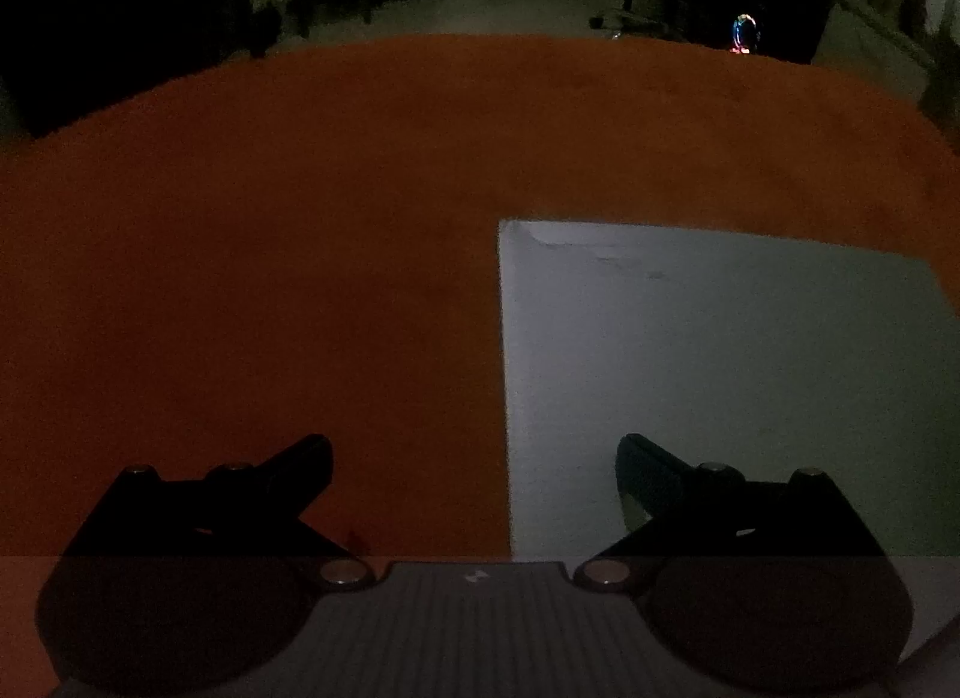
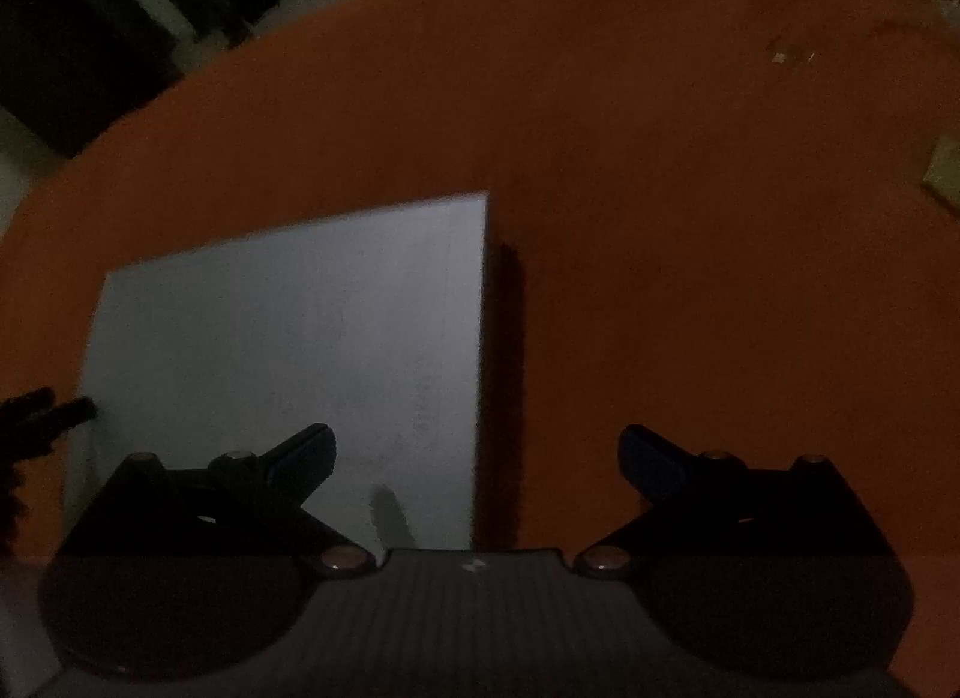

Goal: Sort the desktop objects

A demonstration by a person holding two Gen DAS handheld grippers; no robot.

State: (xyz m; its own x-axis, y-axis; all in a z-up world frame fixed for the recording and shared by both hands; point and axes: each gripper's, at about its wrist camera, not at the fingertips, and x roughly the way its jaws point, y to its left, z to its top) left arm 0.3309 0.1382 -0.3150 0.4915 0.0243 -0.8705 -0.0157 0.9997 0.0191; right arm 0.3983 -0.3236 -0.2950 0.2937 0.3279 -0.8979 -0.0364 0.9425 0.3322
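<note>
Dim light. A flat white rectangular box [image 1: 720,386] is seen lying on the orange felt-like tabletop [image 1: 252,254]. The left gripper [image 1: 474,458] is held spread w/ nothing between its fingers, over the box's left edge. The right gripper [image 2: 474,452] is likewise spread, empty, over the box's right edge [image 2: 483,374]. A small yellowish item [image 2: 945,173], too dim to identify, is seen at far right.

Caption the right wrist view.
Open right gripper above a white box on the orange tabletop, dim light.
</note>
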